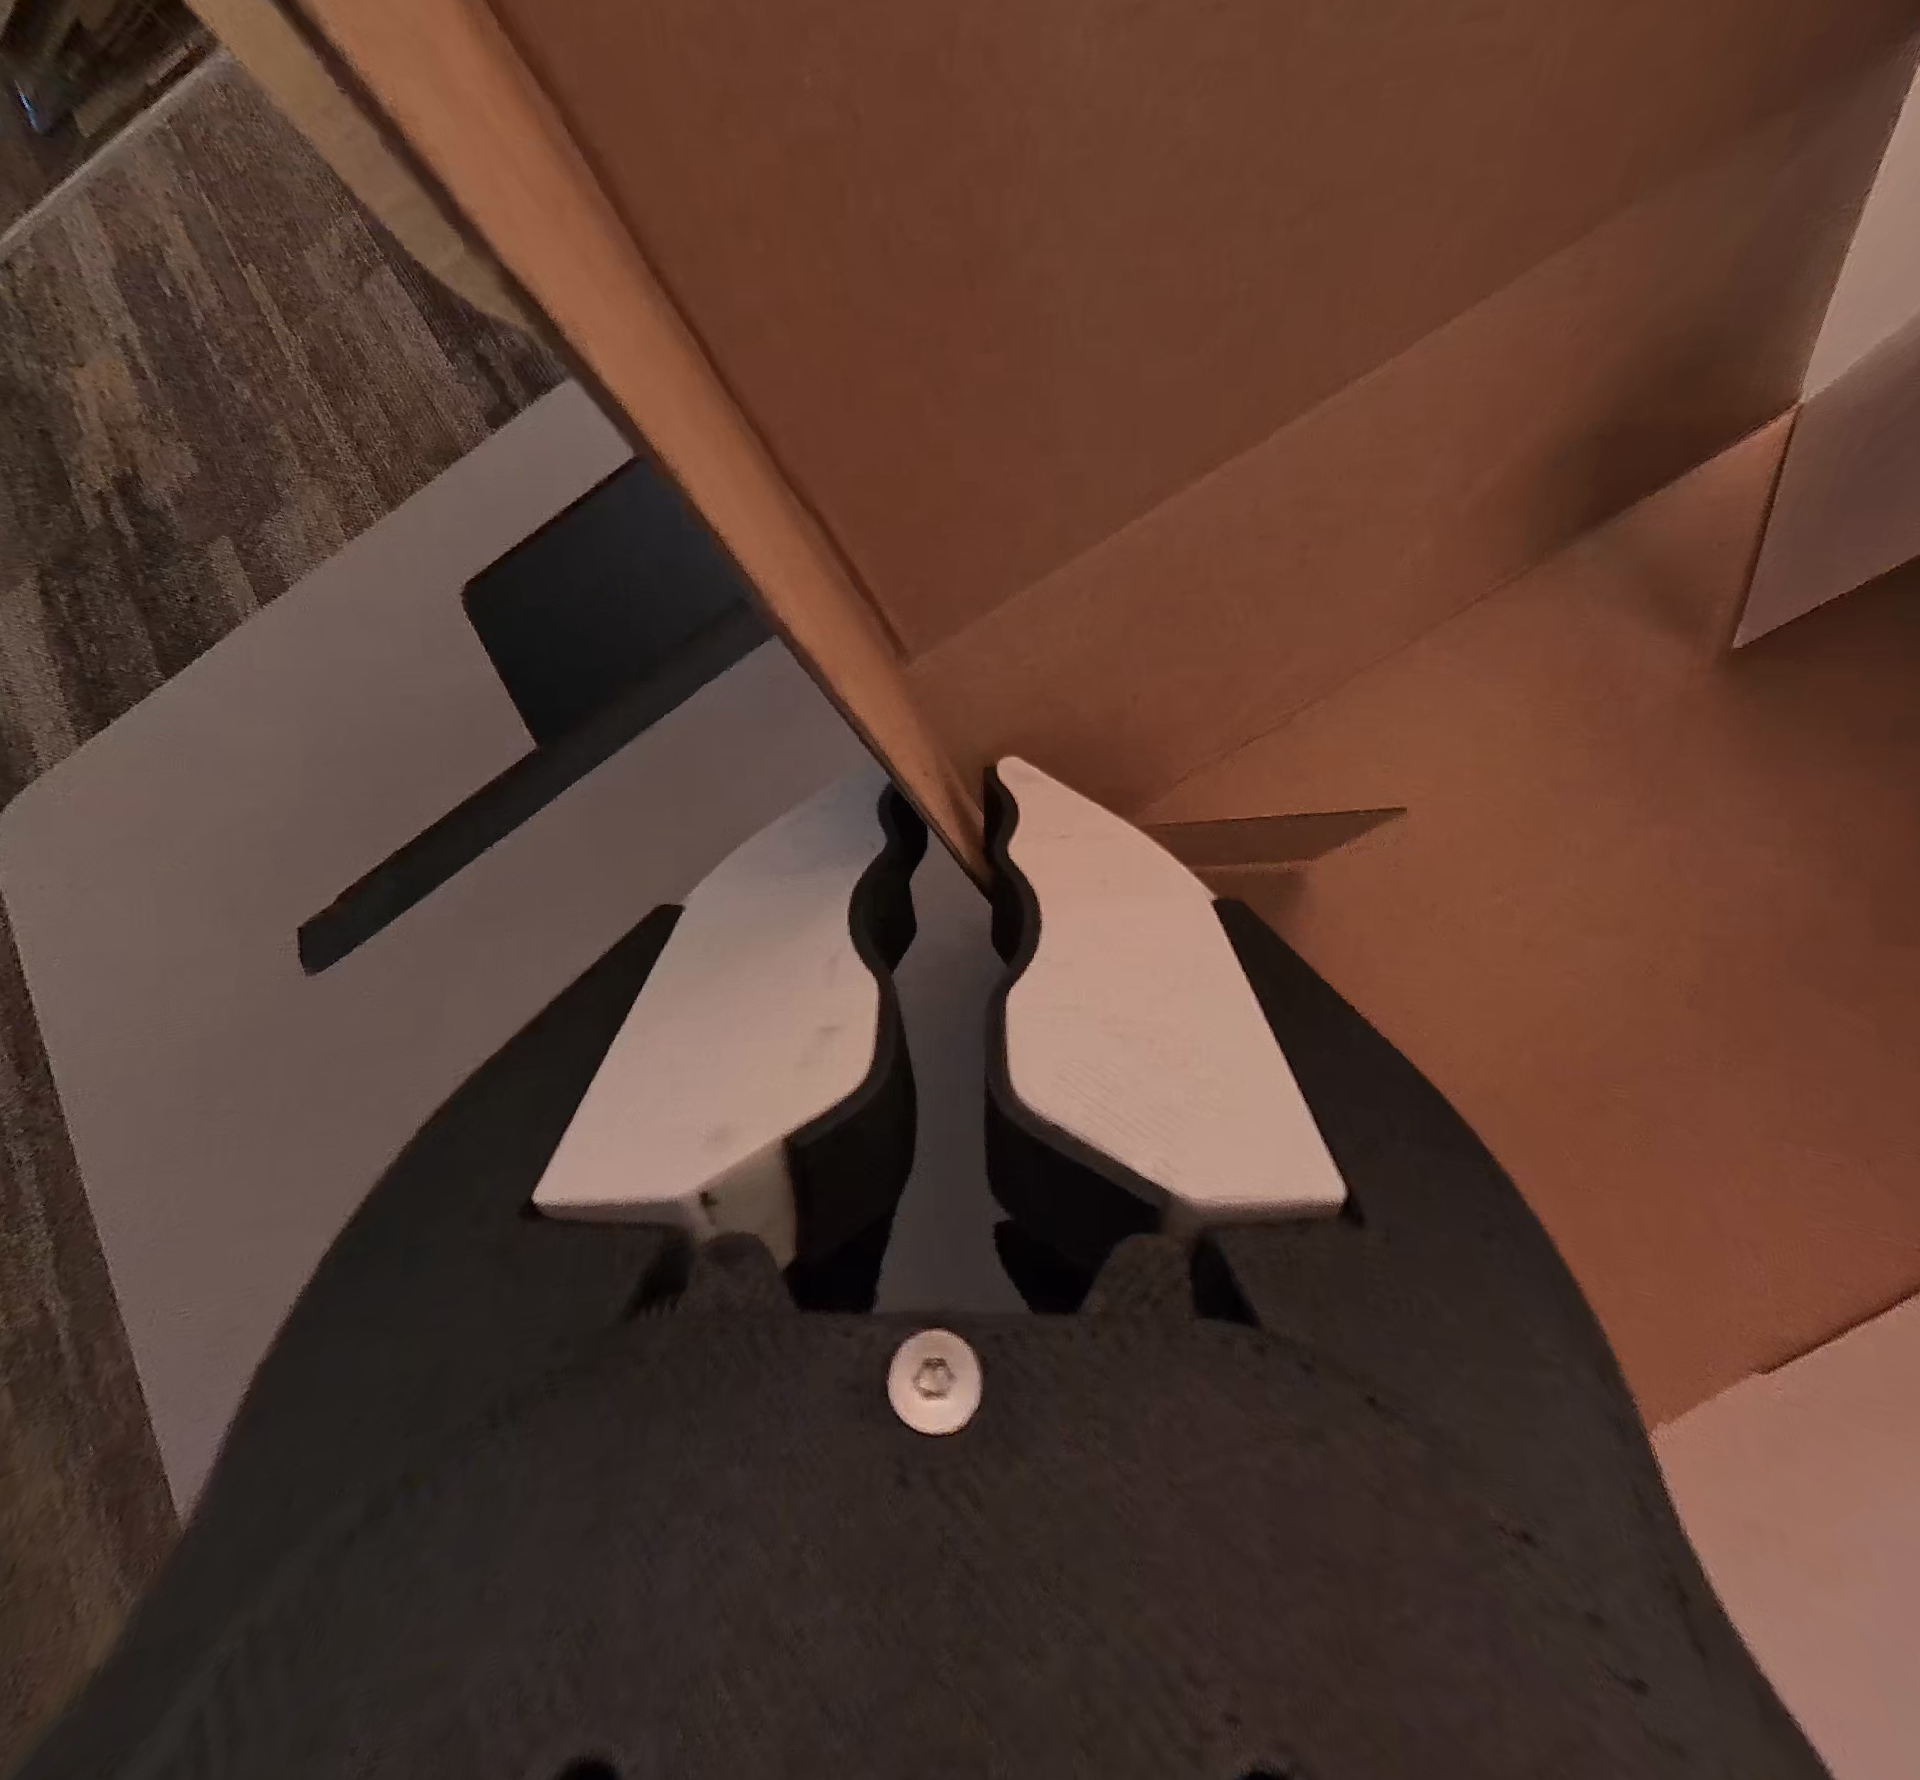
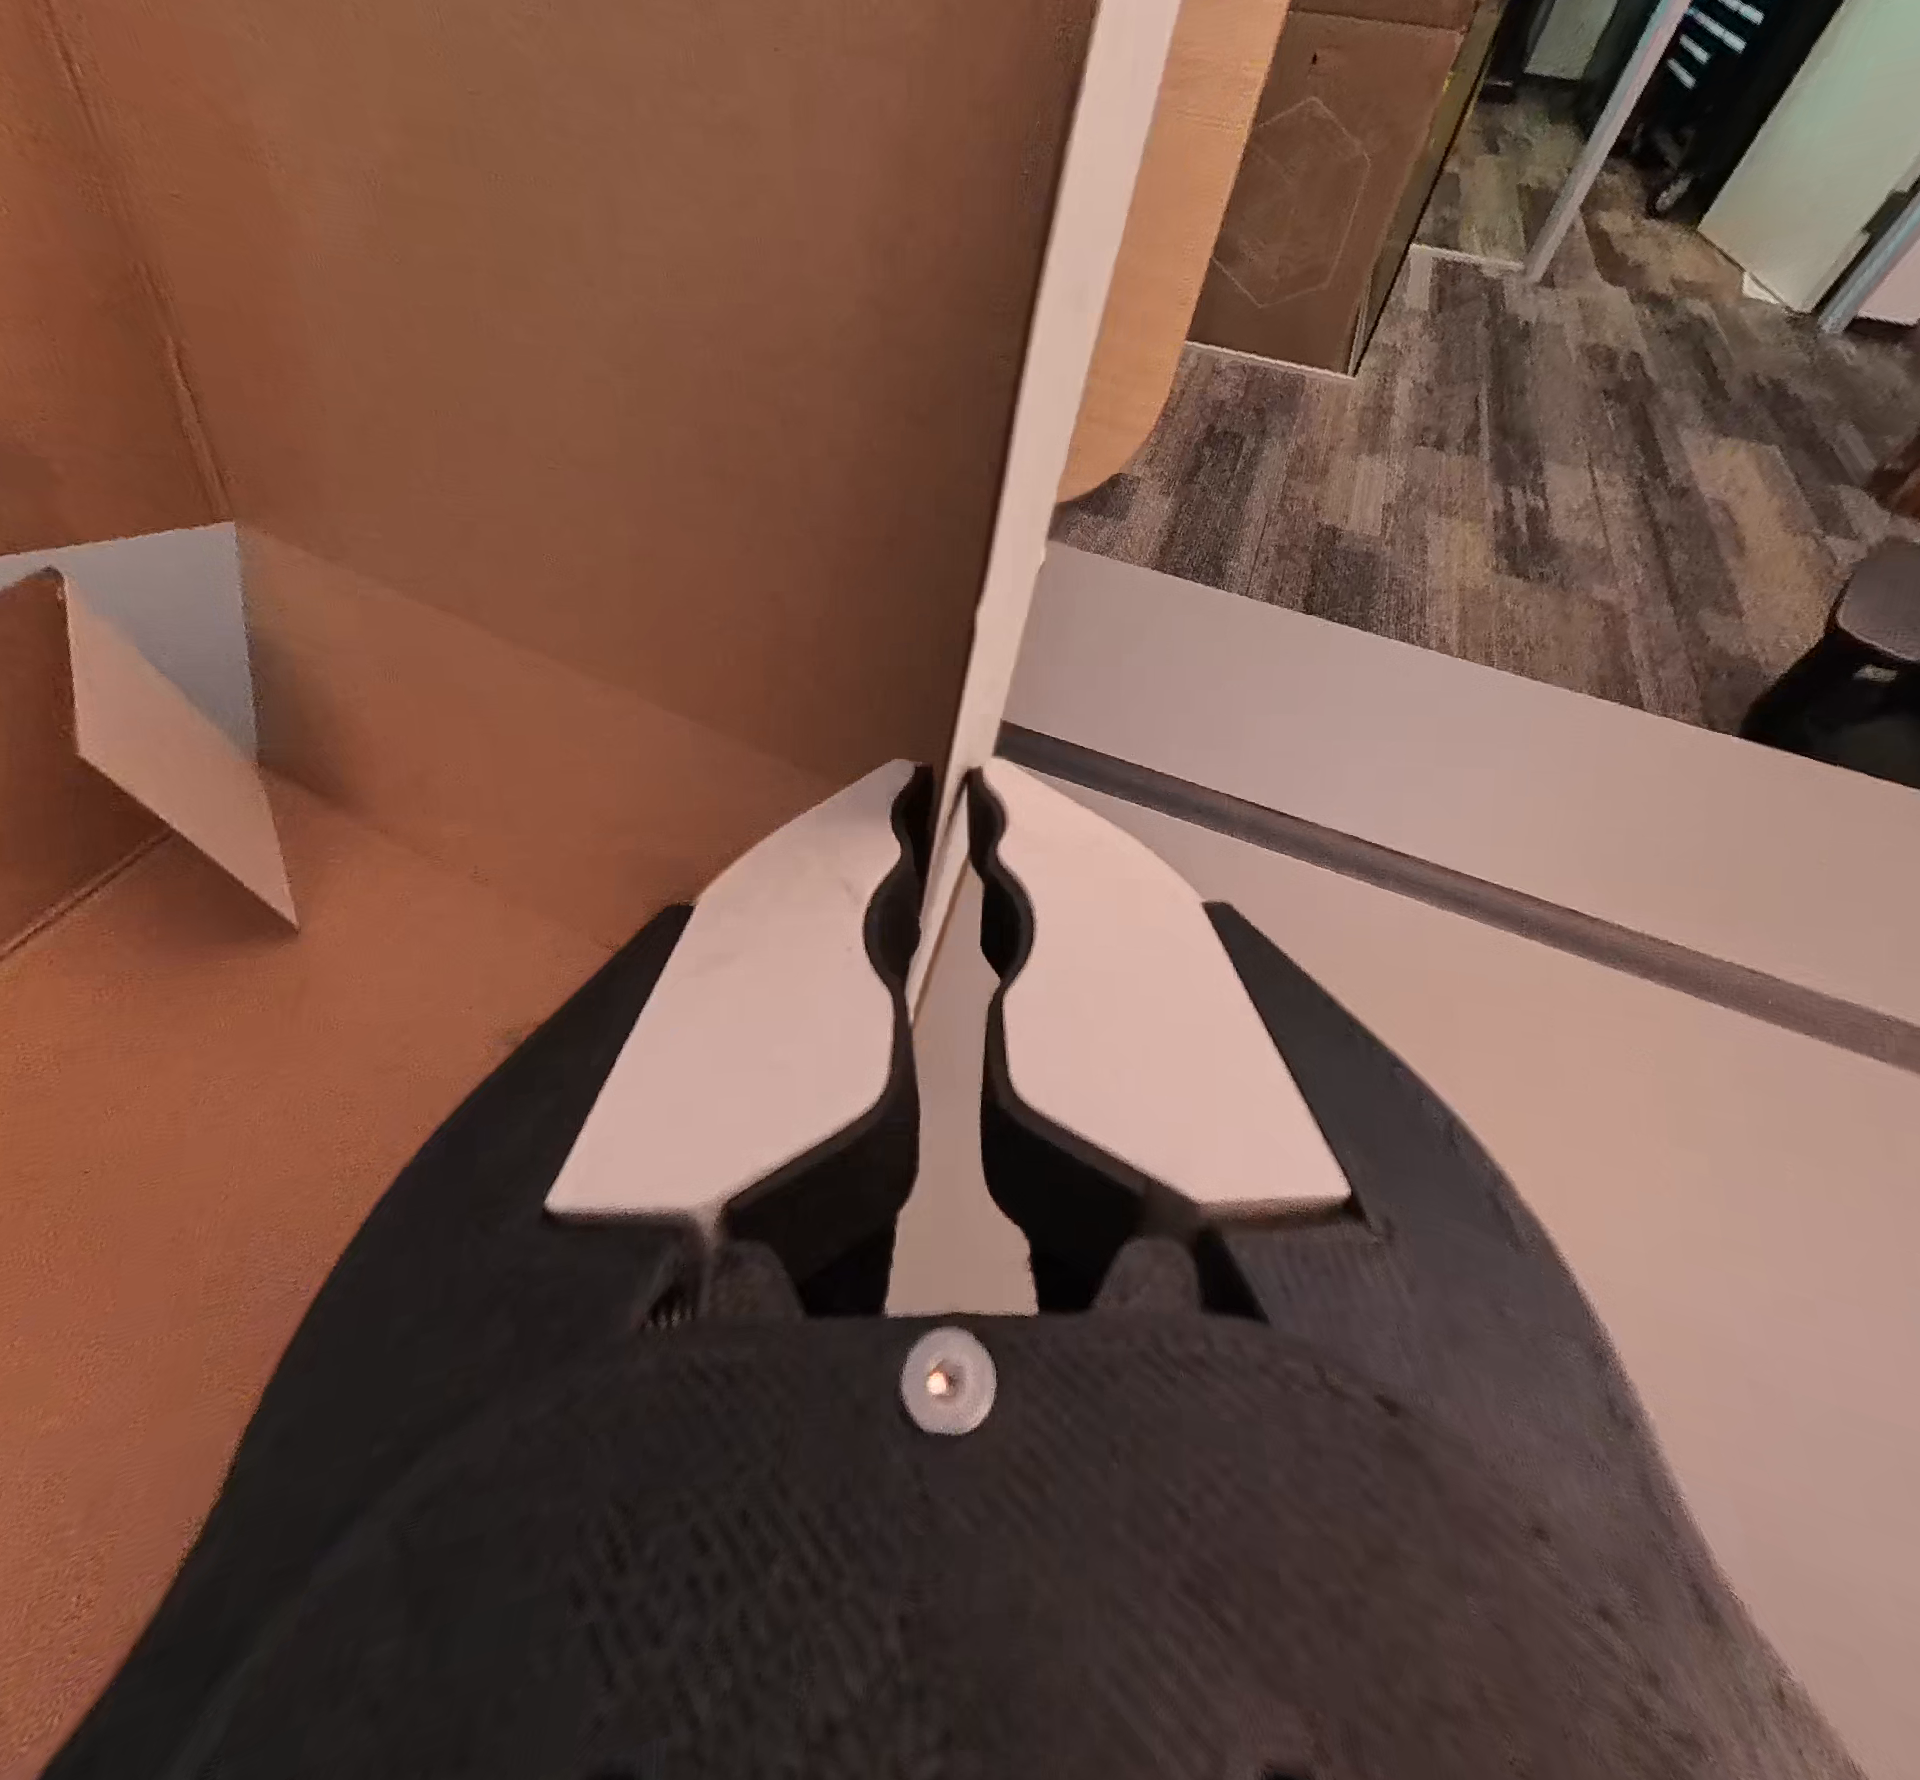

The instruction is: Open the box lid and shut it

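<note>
The left gripper (image 1: 951,821), a black printed body with two white fingers lined in wavy black padding, had its fingers drawn nearly together on the thin front edge of the large brown corrugated cardboard lid (image 1: 1039,224), which rose steeply above the open box. The right gripper (image 2: 945,795), built the same way, was pinched in the same manner on the lid's edge on its own side, where the card showed a white outer face (image 2: 1081,276). Both held only a narrow strip of board near the fingertips. The brown cardboard box (image 1: 1455,899) sat on a white table (image 1: 312,795), its interior floor and a small white-faced folded side flap (image 2: 177,712) visible below the raised lid. A dark flat rectangular object (image 1: 592,629) lay on the table to the left of the box, and grey patterned carpet (image 2: 1507,463) spread beyond the table edge. The lid appeared to be at or near fully open, so lowering it was probably the remaining step. The shallow pinch looked like the chief hazard: the edge could slide out of either gripper if the two hands travelled at different rates, and a lid held by one corner would likely twist or crease. The loose side flap might also catch under the lid as it closed, keeping it from seating flat.
</note>
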Motion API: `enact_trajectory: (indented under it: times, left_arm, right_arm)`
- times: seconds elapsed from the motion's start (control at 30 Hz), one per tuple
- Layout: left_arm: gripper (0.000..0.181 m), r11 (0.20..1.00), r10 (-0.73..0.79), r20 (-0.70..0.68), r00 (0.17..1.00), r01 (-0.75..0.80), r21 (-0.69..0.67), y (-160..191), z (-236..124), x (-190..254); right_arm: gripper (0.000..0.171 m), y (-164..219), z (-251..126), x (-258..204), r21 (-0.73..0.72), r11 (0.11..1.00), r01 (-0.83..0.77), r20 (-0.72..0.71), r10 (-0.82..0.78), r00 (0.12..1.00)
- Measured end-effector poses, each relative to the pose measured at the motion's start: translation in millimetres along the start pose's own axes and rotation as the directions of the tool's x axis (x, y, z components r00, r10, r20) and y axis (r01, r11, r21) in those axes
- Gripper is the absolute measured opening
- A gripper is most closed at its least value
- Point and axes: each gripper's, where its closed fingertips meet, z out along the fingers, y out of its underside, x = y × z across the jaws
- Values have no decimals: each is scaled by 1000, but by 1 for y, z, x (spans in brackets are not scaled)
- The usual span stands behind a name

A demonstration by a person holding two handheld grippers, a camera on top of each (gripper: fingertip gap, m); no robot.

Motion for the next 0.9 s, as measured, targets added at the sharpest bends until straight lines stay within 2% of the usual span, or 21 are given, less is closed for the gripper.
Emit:
enact_trajectory:
  times: [0.23,0.4,0.5,0.9]
  left_arm:
    - [10,998,-49,-94,994,44,-53,13,-1,1]
    - [24,997,-69,-136,988,63,-52,15,-5,2]
    - [33,994,-80,-126,989,70,-78,20,-7,-2]
    - [37,993,-114,-196,974,117,5,14,-32,-8]
  right_arm:
    - [6,4,-9,1,-14,999,-36,92,37,995]
    - [7,-1,-18,-1,9,999,-50,141,49,989]
    - [16,-5,-21,2,29,998,-59,135,55,989]
    - [28,9,-17,7,1,1000,-30,144,30,989]
